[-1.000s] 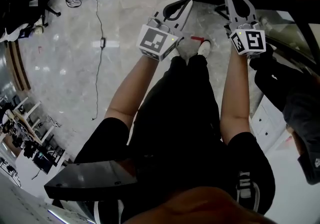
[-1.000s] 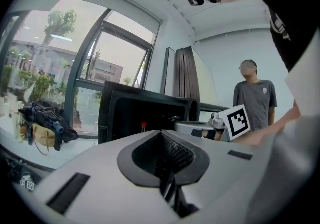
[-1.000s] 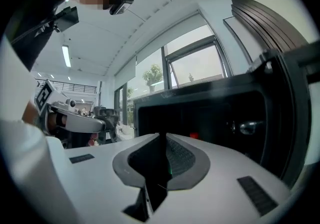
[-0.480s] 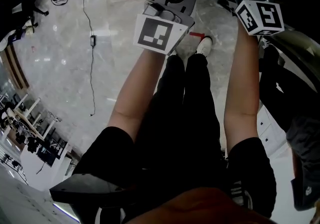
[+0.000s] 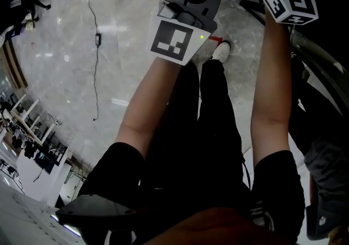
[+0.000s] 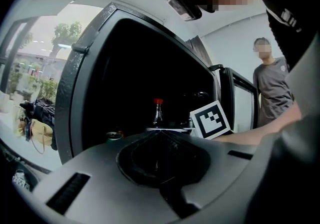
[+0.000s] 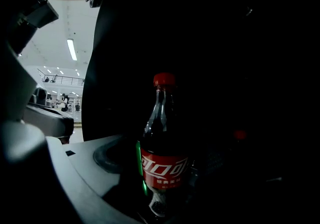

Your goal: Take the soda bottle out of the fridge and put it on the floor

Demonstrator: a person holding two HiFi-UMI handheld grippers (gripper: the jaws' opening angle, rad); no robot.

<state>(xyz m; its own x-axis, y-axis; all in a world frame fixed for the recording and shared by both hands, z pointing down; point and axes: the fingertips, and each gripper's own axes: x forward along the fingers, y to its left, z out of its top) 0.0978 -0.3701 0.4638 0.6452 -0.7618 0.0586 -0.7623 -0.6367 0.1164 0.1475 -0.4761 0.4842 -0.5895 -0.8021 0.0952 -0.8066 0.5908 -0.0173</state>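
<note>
Soda bottle: the soda bottle [image 7: 162,165] stands upright inside the dark fridge [image 6: 82,73], red cap on, label turned to the right gripper's camera. It is not yet out, so I judge the task to be at the grasp.
Right jaws: the right gripper [image 7: 152,203] has its jaws apart, with the bottle's lower body between them. The one jaw that shows lies close at the bottle's left side and the other is lost in the dark, so I cannot tell whether they press on it.
Why so low: taking the wide body rather than the thin neck likely gives a steadier hold on a bottle that must travel upright down to the floor.
Left jaws: the left gripper [image 6: 159,131] has its jaws together with nothing between them. The bottle shows straight ahead beyond their tips, and the right gripper's marker cube [image 6: 210,119] shows just right of the tips.
Why idle: one gripper seems enough for a bottle, so the left appears held short of the opening, out of the way.
Arm pose: in the head view both forearms reach forward, away from the body. The right arm [image 5: 271,75] is stretched farther, its jaws past the picture's top edge, and the left arm [image 5: 150,96] reaches less far.
Floor: the pale stone floor [image 5: 109,47] lies below both grippers, the likely place for setting down.
Bystander: a person [image 6: 272,86] stands right of the left jaws, well apart.
</note>
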